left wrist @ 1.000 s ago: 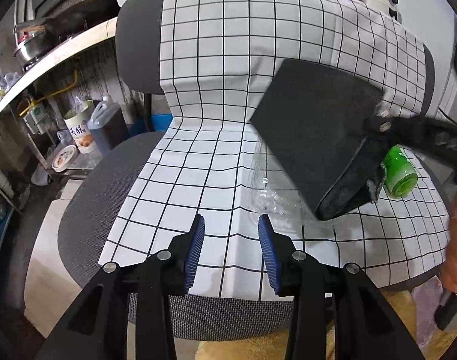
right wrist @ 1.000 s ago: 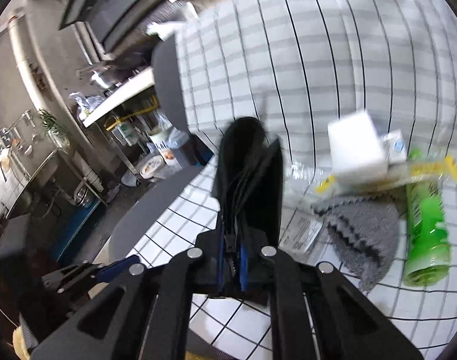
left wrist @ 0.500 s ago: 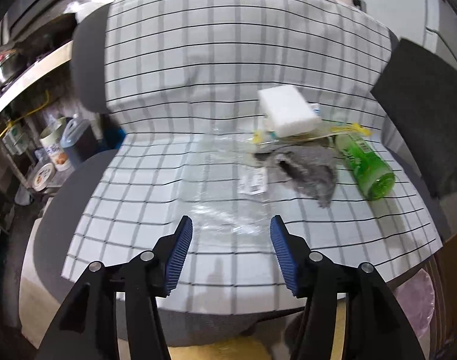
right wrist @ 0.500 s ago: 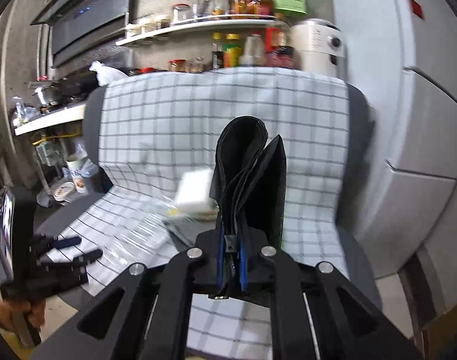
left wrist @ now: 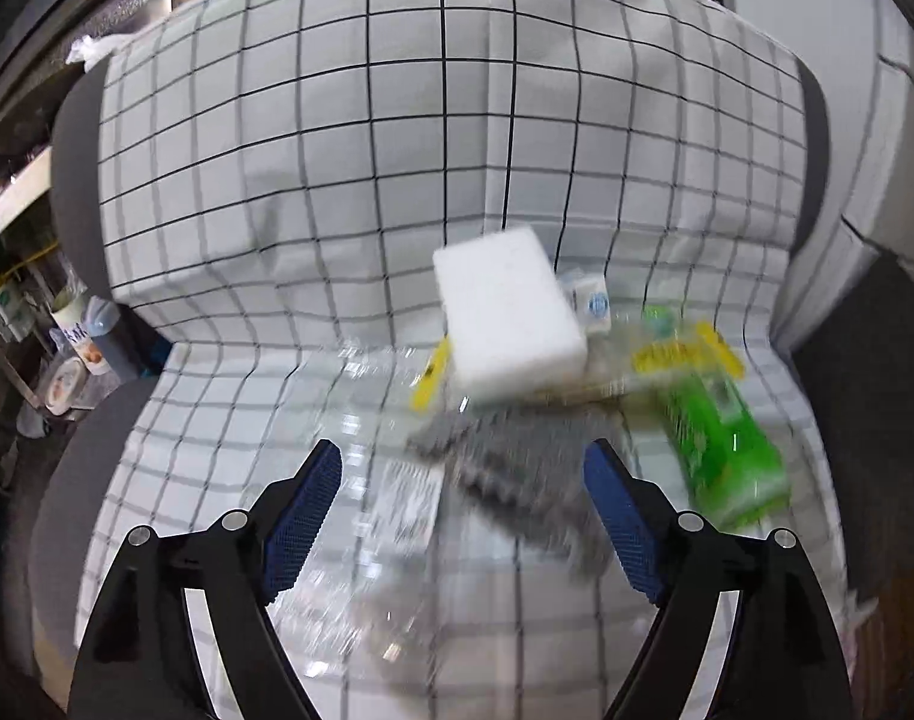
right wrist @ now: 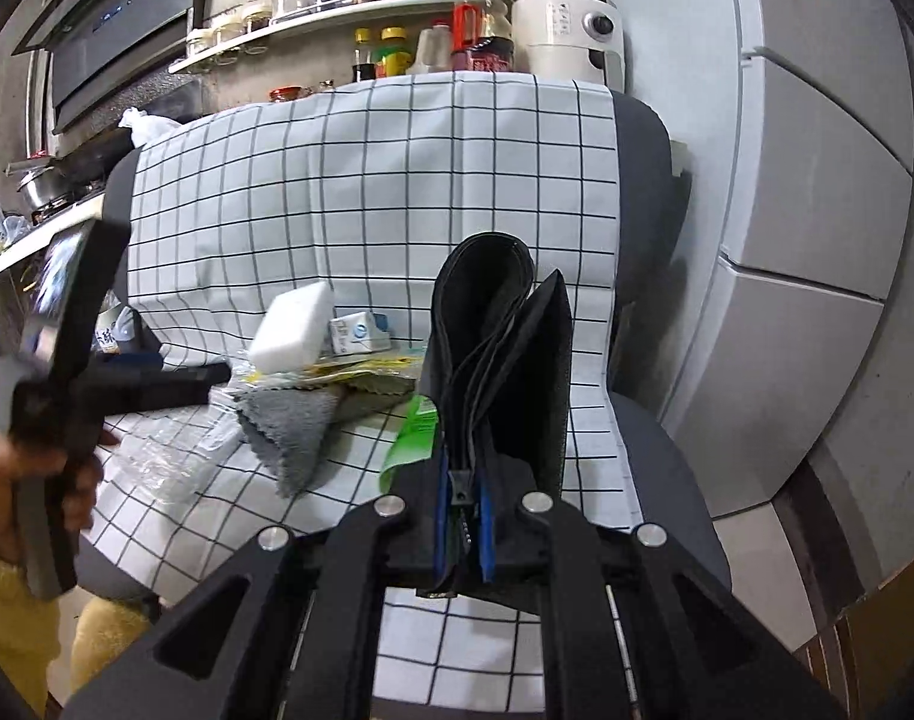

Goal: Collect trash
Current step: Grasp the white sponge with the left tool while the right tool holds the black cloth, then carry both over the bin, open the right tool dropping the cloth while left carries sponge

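Two grippers: we hold one per hand.
Left gripper (left wrist: 462,525): jaws wide, just been opening, nothing gripped.
Right gripper (right wrist: 462,531): jaws clamped on folded black bag (right wrist: 502,354).
Trash: white sponge (left wrist: 511,315), grey cloth (left wrist: 517,468), green bottle (left wrist: 727,450) on checked chair cover (left wrist: 337,150).

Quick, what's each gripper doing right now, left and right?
Left gripper: open, jaws just widened, empty above the grey cloth.
Right gripper: shut on the folded black bag.
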`<move>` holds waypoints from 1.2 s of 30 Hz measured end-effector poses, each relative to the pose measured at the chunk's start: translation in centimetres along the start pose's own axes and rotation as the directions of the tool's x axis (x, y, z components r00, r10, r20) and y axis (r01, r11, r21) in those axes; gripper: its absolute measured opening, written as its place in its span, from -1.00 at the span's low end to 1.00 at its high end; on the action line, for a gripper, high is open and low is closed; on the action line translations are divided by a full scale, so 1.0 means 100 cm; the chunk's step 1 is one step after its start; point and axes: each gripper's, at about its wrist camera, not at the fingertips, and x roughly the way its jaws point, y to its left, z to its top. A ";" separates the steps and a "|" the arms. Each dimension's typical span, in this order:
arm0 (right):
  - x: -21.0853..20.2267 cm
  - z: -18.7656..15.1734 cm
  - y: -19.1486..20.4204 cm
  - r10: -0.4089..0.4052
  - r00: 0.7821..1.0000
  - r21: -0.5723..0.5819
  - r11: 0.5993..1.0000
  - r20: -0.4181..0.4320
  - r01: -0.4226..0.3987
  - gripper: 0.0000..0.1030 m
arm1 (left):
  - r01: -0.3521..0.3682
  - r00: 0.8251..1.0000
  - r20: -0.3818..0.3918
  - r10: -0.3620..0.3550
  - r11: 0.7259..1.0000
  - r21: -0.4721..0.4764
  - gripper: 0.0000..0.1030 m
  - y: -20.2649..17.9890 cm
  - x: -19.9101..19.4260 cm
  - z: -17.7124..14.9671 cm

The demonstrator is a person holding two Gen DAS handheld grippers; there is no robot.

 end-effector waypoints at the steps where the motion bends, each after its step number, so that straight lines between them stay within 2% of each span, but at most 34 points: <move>1: 0.002 0.000 -0.002 -0.003 1.000 0.002 1.000 -0.001 0.003 -0.85 | 0.006 1.000 -0.002 -0.006 1.000 -0.012 0.61 -0.001 0.006 0.006; 7: 0.018 -0.002 -0.020 -0.015 1.000 0.025 1.000 -0.017 0.015 -0.85 | 0.060 0.997 -0.046 -0.066 0.992 -0.115 0.61 -0.011 0.047 0.037; 13: 0.029 -0.006 -0.024 -0.018 0.999 0.028 0.999 -0.041 0.019 -0.84 | 0.054 0.995 -0.074 -0.063 0.991 -0.123 0.61 -0.016 0.078 0.049; 15: 0.030 -0.007 -0.024 -0.014 0.999 0.033 0.999 -0.044 0.015 -0.85 | 0.026 0.995 -0.095 -0.035 0.995 -0.096 0.53 -0.019 0.089 0.048; 16: 0.030 -0.007 -0.023 -0.012 0.999 0.036 0.999 -0.044 0.014 -0.85 | 0.015 0.995 -0.097 -0.023 0.996 -0.085 0.31 -0.018 0.091 0.047; 17: 0.029 -0.006 -0.023 -0.012 0.999 0.038 0.999 -0.042 0.014 -0.84 | 0.003 0.996 -0.090 -0.010 0.997 -0.074 0.31 -0.018 0.090 0.045; 21: 0.018 -0.004 -0.019 -0.014 1.000 0.031 0.999 -0.016 0.014 -0.85 | 0.030 1.000 -0.003 -0.030 0.998 -0.050 0.29 -0.009 0.059 0.040; 25: -0.005 0.001 -0.015 -0.008 1.000 0.038 0.999 0.025 0.007 -0.85 | 0.036 0.995 0.095 -0.036 0.999 0.003 0.28 0.000 -0.007 0.026; 30: -0.037 -0.005 -0.005 0.016 0.999 0.045 0.999 0.047 -0.018 -0.84 | -0.005 0.997 0.079 -0.002 0.997 0.082 0.29 -0.008 -0.065 -0.018; 34: -0.056 -0.020 0.004 0.035 0.999 0.038 0.999 0.034 -0.037 -0.84 | -0.006 0.996 0.085 -0.004 0.992 0.127 0.30 -0.016 -0.105 -0.069; 36: -0.067 -0.029 0.007 0.040 0.999 0.032 0.999 0.026 -0.041 -0.84 | 0.020 0.996 0.085 -0.032 0.990 0.142 0.30 -0.022 -0.122 -0.096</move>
